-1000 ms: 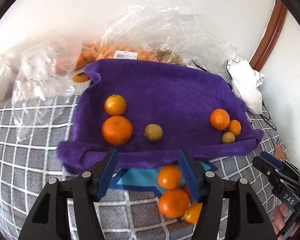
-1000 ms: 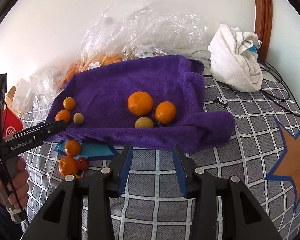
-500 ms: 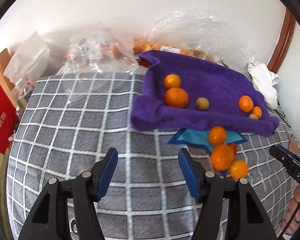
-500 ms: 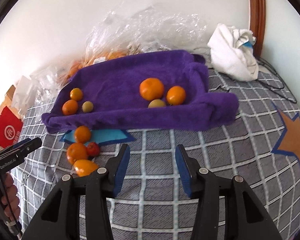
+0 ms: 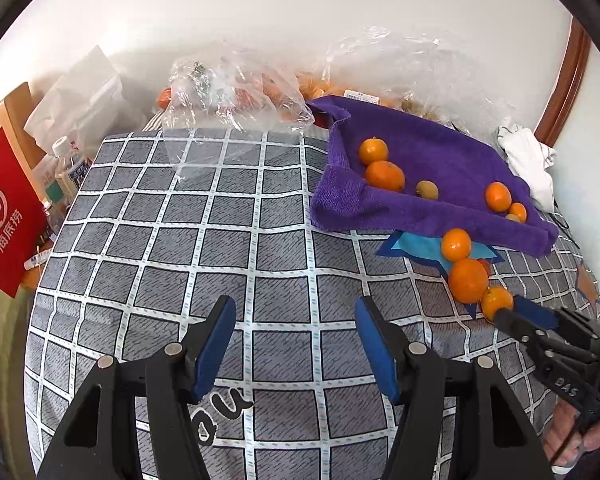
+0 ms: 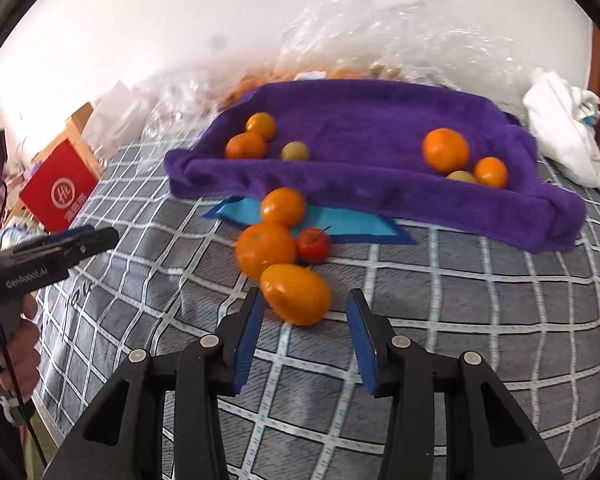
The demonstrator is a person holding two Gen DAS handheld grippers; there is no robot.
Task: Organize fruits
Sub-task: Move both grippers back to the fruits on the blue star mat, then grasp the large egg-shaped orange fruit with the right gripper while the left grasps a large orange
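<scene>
A purple towel lies on the grey checked bedcover and holds two groups of fruit: oranges with a small yellow-green fruit at its left and at its right. In front of it lie loose fruits: two round oranges, a small red fruit and an oval orange fruit. My right gripper is open, its blue pads on either side of the oval fruit's near end. My left gripper is open and empty over bare bedcover, left of the fruit pile.
Clear plastic bags with more oranges lie behind the towel by the wall. A white cloth sits at the right. A red box and bottles stand off the bed's left edge. A blue star patch lies under the loose fruit.
My right gripper has moved forward and left to the loose fruit pile, reaching the oval fruit. My left gripper has drawn back and left, away from the towel.
</scene>
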